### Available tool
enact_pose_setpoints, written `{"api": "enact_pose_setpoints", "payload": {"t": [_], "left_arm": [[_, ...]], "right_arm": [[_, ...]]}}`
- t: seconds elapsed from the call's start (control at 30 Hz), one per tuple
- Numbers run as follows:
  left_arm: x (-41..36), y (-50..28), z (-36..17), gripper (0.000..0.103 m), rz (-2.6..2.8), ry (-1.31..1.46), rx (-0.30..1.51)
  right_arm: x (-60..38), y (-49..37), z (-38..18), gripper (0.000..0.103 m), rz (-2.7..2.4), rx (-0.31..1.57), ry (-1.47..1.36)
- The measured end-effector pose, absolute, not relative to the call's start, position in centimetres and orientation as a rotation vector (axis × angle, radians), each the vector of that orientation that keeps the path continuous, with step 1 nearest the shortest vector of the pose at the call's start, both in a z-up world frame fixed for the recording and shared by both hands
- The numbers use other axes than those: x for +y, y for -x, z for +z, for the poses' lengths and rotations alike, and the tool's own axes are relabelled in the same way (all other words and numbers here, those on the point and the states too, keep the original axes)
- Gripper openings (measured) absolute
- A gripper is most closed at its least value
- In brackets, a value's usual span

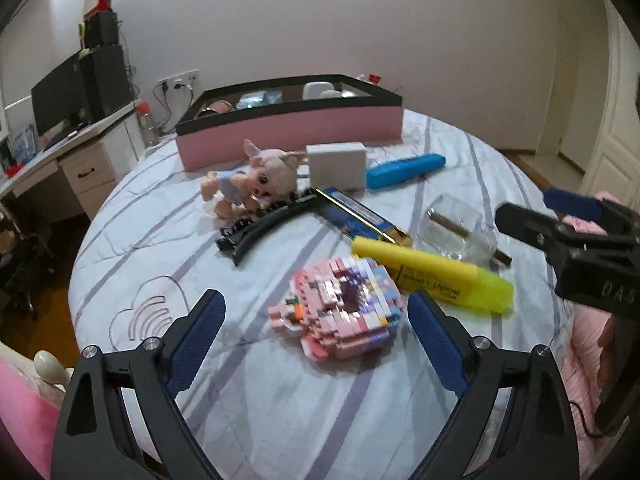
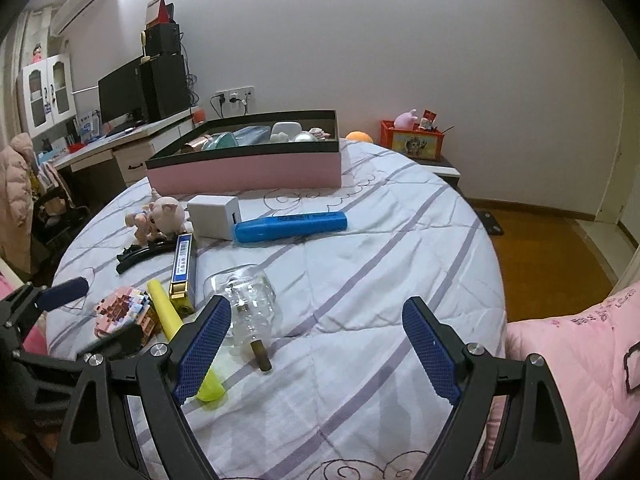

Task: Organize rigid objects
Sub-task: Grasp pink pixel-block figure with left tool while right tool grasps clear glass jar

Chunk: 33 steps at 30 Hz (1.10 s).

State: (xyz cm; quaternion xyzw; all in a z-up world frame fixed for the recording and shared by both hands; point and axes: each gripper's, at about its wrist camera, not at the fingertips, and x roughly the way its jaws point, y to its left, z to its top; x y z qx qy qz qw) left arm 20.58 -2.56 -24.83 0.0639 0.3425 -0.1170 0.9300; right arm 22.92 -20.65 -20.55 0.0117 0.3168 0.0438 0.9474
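Some items are already lying in the pink box (image 2: 244, 174), but the brick model (image 1: 340, 312), yellow highlighter (image 1: 432, 276), glass jar (image 2: 244, 300) and others are still waiting on the bed (image 2: 360, 264), while the left gripper (image 1: 316, 336) and right gripper (image 2: 316, 344) are both hovering with jaws apart, holding nothing.

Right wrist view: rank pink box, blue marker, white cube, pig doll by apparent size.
1. pink box, largest although farthest away
2. blue marker
3. white cube, shorter than the marker but bulkier, so these two are close
4. pig doll, smallest

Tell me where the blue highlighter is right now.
The blue highlighter lies on the bedspread just in front of the pink box, its near end against the small white box.
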Motion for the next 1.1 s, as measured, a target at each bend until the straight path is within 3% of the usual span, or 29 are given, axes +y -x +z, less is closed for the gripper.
{"api": "enact_pose_setpoints", "payload": {"t": [0.07, 0.2, 0.73, 0.77, 0.83, 0.9, 1.1], "left_arm": [[-2.5, -20.9, -25.4, 0.092, -0.219, -0.143, 0.722], [-1.6, -21.4, -25.6, 0.068, -0.224, -0.093, 0.738], [0.3, -22.6, -25.5, 0.069, -0.201, -0.048, 0.75], [0.3, -22.7, -25.5, 0.07, -0.198, -0.047, 0.75], [0.3, -22.9, -25.6, 0.072, -0.198, -0.048, 0.752], [0.3, -23.1, -25.7, 0.071, -0.198, -0.047, 0.751], [0.5, -23.2, -25.3, 0.067, -0.202, -0.033, 0.735]], "right_arm": [[-20.5, -23.0, -20.6, 0.089, 0.095, 0.651, -0.025], [-20.2, -23.4, -21.0, 0.089, 0.109, 0.668, -0.019], [-17.8, -27.3, -23.2, 0.088, 0.217, 0.795, 0.006], [-17.8, -27.6, -23.2, 0.086, 0.216, 0.802, 0.009], [-17.5, -27.8, -23.3, 0.067, 0.214, 0.8, 0.03], [-17.4, -27.8, -23.3, 0.054, 0.201, 0.792, 0.049], [-18.0, -27.9, -23.0, 0.052, 0.201, 0.784, 0.028]]}}
